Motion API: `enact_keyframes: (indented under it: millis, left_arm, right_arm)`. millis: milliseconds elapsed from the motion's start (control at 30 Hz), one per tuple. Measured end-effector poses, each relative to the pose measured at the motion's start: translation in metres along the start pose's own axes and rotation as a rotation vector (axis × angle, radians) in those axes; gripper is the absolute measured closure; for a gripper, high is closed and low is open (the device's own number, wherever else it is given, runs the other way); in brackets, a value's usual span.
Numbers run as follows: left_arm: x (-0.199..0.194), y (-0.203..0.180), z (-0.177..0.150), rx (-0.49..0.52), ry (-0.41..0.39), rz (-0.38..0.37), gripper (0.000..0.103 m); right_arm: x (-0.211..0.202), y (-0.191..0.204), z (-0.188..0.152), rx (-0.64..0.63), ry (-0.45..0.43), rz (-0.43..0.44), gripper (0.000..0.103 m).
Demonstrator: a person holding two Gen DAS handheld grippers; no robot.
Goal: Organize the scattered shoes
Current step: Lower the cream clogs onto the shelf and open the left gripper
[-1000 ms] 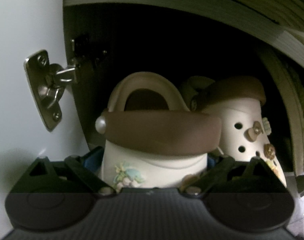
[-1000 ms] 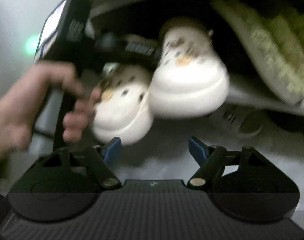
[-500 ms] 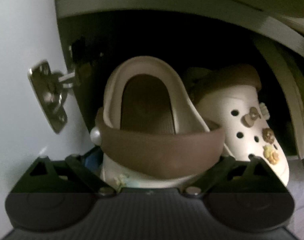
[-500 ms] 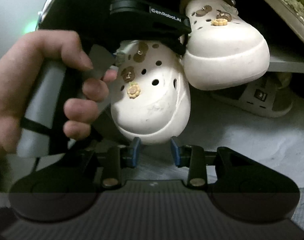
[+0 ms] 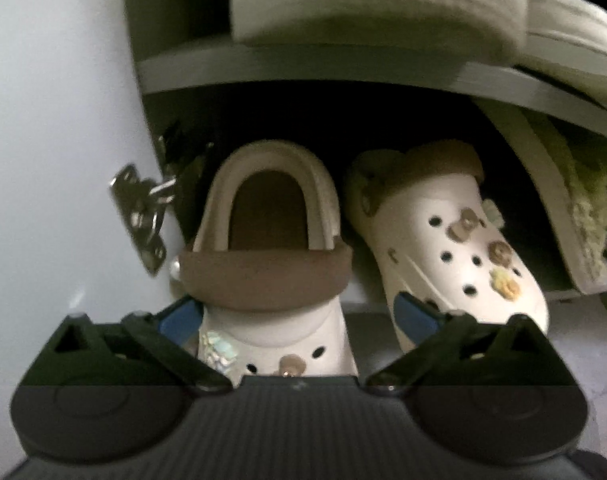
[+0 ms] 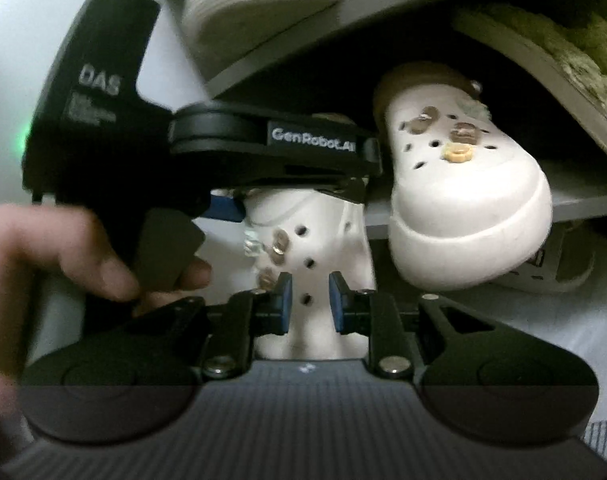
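Two cream clogs with brown heel straps and charms sit at the front of a dark lower shelf. The left clog [image 5: 271, 240] tilts toe-down toward me, between the fingers of my left gripper [image 5: 297, 316]. Those jaws are opening, and the right pad [image 5: 415, 316] stands clear of the clog. The right clog [image 5: 455, 248] rests beside it, toe out. In the right wrist view my left gripper [image 6: 295, 200] straddles the left clog [image 6: 303, 248], next to the right clog [image 6: 463, 184]. My right gripper [image 6: 309, 306] is closing to a narrow gap just in front of the left clog's toe, with nothing between its pads.
An upper shelf [image 5: 303, 68] carries a white shoe [image 5: 375, 4]. A green fuzzy slipper [image 5: 583, 184] leans at the right. The white cabinet door with its metal hinge [image 5: 143, 220] stands at the left. A grey sandal [image 6: 551, 268] lies under the shelf. A hand [image 6: 63, 256] holds the left gripper.
My left gripper has backed away from the shelf, and its right pad now stands off the left clog. The right gripper's jaws went from wide apart to a narrow gap as it neared that clog's toe.
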State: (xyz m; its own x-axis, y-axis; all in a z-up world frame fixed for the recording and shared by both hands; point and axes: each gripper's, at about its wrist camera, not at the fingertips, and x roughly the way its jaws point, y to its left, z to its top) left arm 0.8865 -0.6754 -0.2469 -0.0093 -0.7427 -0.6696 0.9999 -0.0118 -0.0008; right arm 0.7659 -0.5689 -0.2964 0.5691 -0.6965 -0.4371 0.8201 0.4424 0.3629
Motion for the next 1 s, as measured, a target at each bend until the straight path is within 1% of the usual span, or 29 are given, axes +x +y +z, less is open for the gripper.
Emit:
enact_keyframes:
  millis: [33, 67, 100, 133, 167, 200, 233, 267, 333, 400, 433, 500, 567, 600, 633, 667, 733, 767, 833, 900, 933, 967, 1000]
  left_arm:
    - [0.000, 0.001, 0.000, -0.002, -0.002, -0.009, 0.001]
    - [0.009, 0.004, 0.012, 0.000, -0.008, -0.008, 0.001]
    - [0.011, 0.001, 0.006, 0.007, -0.018, 0.000, 0.001]
    - [0.016, -0.004, -0.012, 0.030, -0.044, 0.019, 0.001]
    - [0.014, -0.001, -0.015, 0.053, -0.078, 0.034, 0.001]
    - [0.014, 0.008, -0.011, 0.057, -0.097, 0.034, 0.003]
    - [0.015, 0.009, -0.010, 0.060, -0.119, 0.036, 0.008]
    - [0.015, 0.009, -0.008, 0.064, -0.133, 0.048, 0.010]
    - [0.014, 0.016, -0.003, 0.042, -0.142, 0.043, 0.015]
    - [0.009, 0.022, 0.002, 0.023, -0.140, 0.038, 0.015]
    - [0.008, 0.022, 0.001, 0.017, -0.138, 0.038, 0.015]
    - [0.006, 0.022, 0.000, 0.008, -0.134, 0.033, 0.015]
    - [0.003, 0.023, -0.001, -0.005, -0.126, 0.013, 0.014]
    - [0.004, 0.025, 0.003, -0.011, -0.122, 0.002, 0.012]
    - [0.015, 0.028, 0.019, -0.019, -0.118, -0.003, 0.012]
    - [0.011, 0.030, 0.019, -0.044, -0.103, -0.018, 0.011]
    - [0.004, 0.033, 0.017, -0.052, -0.103, -0.039, 0.005]
    - [0.020, 0.038, 0.022, -0.050, -0.106, -0.049, 0.005]
    - [0.011, 0.035, 0.024, -0.040, -0.107, -0.078, 0.005]
    - [-0.015, 0.035, 0.022, -0.024, -0.124, -0.118, 0.004]
    - [-0.032, 0.040, 0.027, -0.022, -0.137, -0.126, 0.003]
    - [-0.037, 0.040, 0.029, -0.021, -0.150, -0.133, 0.003]
    - [-0.050, 0.041, 0.031, -0.018, -0.175, -0.145, 0.002]
  right_arm:
    - [-0.002, 0.002, -0.002, -0.016, 0.000, 0.008, 0.079]
    - [-0.001, 0.005, -0.006, -0.032, 0.007, 0.020, 0.079]
    - [0.005, 0.007, -0.009, -0.036, 0.023, 0.027, 0.079]
    - [0.011, 0.007, -0.012, -0.034, 0.043, 0.026, 0.079]
    - [0.014, 0.005, -0.016, -0.023, 0.064, 0.018, 0.079]
    - [0.014, 0.003, -0.020, -0.011, 0.080, 0.013, 0.079]
    - [0.013, 0.000, -0.026, -0.002, 0.097, 0.000, 0.078]
    - [0.012, -0.002, -0.033, 0.000, 0.112, -0.010, 0.078]
    - [0.016, -0.004, -0.043, 0.009, 0.142, -0.010, 0.078]
    - [0.021, -0.002, -0.052, 0.022, 0.183, 0.046, 0.078]
    - [0.017, 0.001, -0.058, 0.023, 0.185, 0.064, 0.078]
    - [0.024, 0.010, -0.059, 0.035, 0.180, 0.109, 0.078]
    - [0.034, 0.012, -0.053, 0.091, 0.172, 0.128, 0.078]
    - [0.034, 0.014, -0.054, 0.106, 0.177, 0.134, 0.080]
    - [0.037, 0.015, -0.055, 0.129, 0.182, 0.142, 0.080]
    - [0.039, 0.017, -0.056, 0.152, 0.187, 0.149, 0.080]
    - [0.035, 0.021, -0.059, 0.156, 0.168, 0.152, 0.081]
    - [0.031, 0.023, -0.060, 0.150, 0.154, 0.151, 0.081]
    - [0.022, 0.028, -0.060, 0.138, 0.118, 0.150, 0.089]
    - [0.013, 0.033, -0.058, 0.127, 0.084, 0.151, 0.091]
    - [0.006, 0.039, -0.055, 0.100, 0.050, 0.147, 0.091]
    - [0.001, 0.044, -0.053, 0.069, 0.024, 0.137, 0.091]
    - [-0.002, 0.045, -0.051, 0.065, 0.011, 0.129, 0.091]
